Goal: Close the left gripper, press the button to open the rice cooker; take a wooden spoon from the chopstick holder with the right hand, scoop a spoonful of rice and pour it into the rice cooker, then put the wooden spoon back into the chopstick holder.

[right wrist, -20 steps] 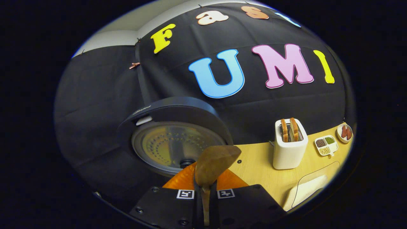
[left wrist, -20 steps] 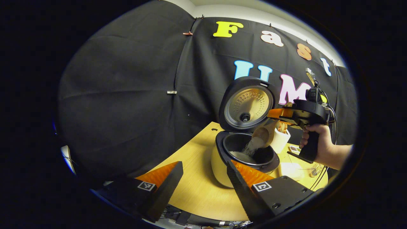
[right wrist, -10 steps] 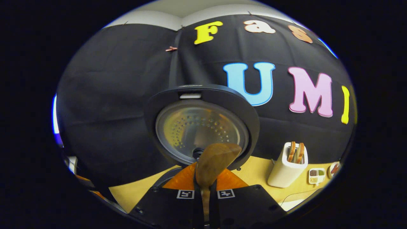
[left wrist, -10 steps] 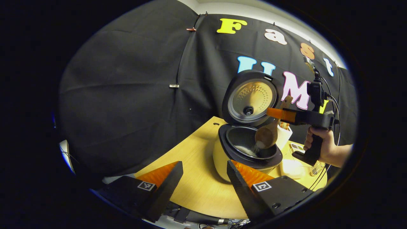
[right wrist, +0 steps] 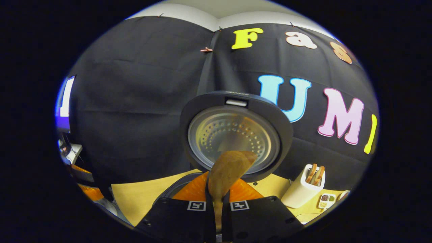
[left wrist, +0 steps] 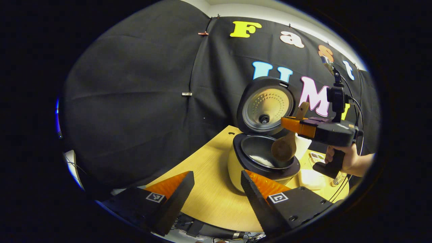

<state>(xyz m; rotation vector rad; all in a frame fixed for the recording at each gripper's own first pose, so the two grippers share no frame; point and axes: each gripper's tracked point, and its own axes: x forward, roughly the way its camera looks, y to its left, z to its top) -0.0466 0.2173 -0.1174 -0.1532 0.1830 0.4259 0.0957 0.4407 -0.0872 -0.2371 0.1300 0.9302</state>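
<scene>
My right gripper (right wrist: 217, 206) pinches the wooden spoon (left wrist: 286, 145) by its stiff, light handle over the open rice cooker (left wrist: 260, 162); left gripper (left wrist: 216, 189) spread, idle.

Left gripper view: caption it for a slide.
Right gripper holds spoon over open cooker.

Even indoor lighting from above; strong fisheye distortion in both views.

The table (left wrist: 206, 189) is brightly lit, while the dark cloth wall absorbs light and shows soft folds. The rice cooker lid (right wrist: 236, 135) carries a dull metallic sheen without harsh glare. Straight edges bow toward the rim, and detail softens there. In the right gripper view the wooden spoon (right wrist: 227, 172), close to the lens, appears slightly blurred.
</scene>
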